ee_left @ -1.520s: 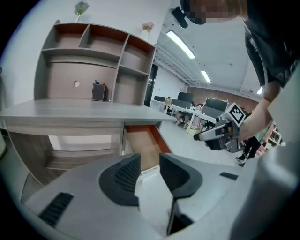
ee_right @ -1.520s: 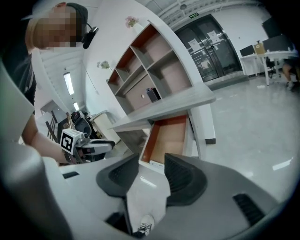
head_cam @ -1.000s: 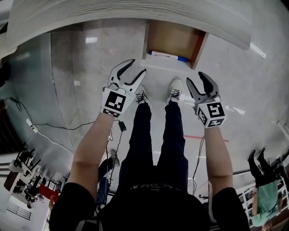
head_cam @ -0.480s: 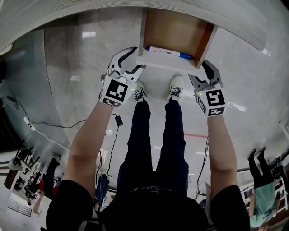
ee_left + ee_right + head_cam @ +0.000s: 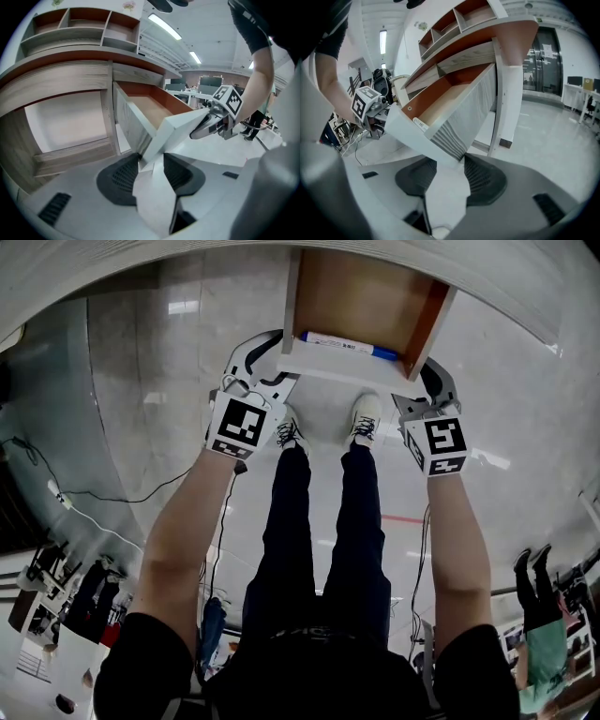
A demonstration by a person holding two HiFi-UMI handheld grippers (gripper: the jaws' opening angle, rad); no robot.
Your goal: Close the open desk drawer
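Note:
The open wooden drawer (image 5: 366, 301) sticks out from under the desk, with a white-and-blue marker (image 5: 345, 344) lying behind its white front panel (image 5: 337, 368). My left gripper (image 5: 277, 357) is at the panel's left corner and my right gripper (image 5: 420, 385) at its right corner. In the left gripper view the panel's corner (image 5: 157, 145) sits between the jaws of the left gripper (image 5: 151, 166). In the right gripper view the drawer's other corner (image 5: 450, 150) sits between the jaws of the right gripper (image 5: 451, 171). Both pairs of jaws are closing but still stand wide.
The desk carries a hutch of open shelves (image 5: 79, 28) above the desktop edge (image 5: 281, 259). The person's legs and shoes (image 5: 366, 418) stand just below the drawer. Cables (image 5: 94, 498) trail over the glossy floor at left. Another person (image 5: 539, 615) stands at far right.
Both grippers have moved from in front of the drawer up to its front panel, and now straddle its two corners. In the last half second they barely shifted.

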